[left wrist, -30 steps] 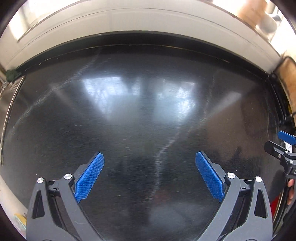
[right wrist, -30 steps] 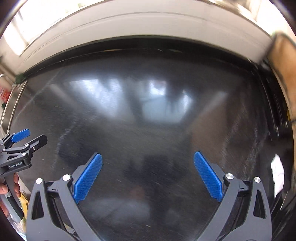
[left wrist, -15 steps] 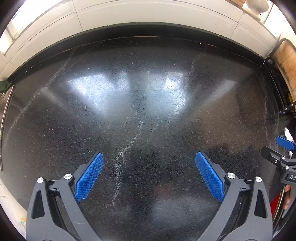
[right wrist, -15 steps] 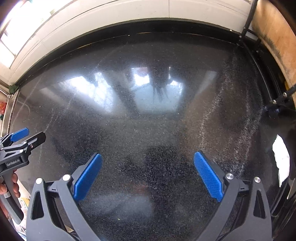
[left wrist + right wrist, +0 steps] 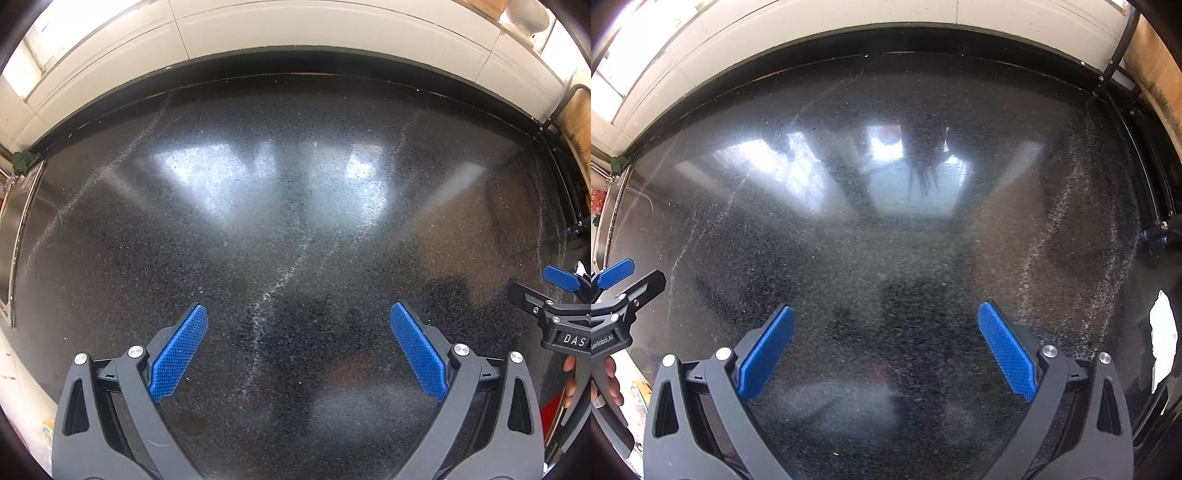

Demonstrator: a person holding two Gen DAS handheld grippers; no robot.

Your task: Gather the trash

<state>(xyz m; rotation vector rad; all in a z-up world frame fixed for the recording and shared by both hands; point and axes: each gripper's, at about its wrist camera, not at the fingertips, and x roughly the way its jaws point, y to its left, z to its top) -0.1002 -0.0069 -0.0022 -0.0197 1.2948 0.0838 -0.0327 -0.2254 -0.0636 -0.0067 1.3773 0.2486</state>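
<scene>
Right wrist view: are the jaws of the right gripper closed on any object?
No, the right gripper has its jaws wide apart, with only the bare black countertop between them.

Black speckled stone countertop (image 5: pixel 295 229), glossy (window glare mid-surface), streaked with pale dusty smears; crumpled white paper (image 5: pixel 1162 332) at right edge.

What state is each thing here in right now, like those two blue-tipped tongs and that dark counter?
Left tongs: open, holding nothing, above the counter.
Right tongs: open, holding nothing, above the counter.
Black countertop: glossy, streaked with pale smears, reflecting windows.
White crumpled item: lying at the counter's right edge, untouched; too unclear to identify.
</scene>
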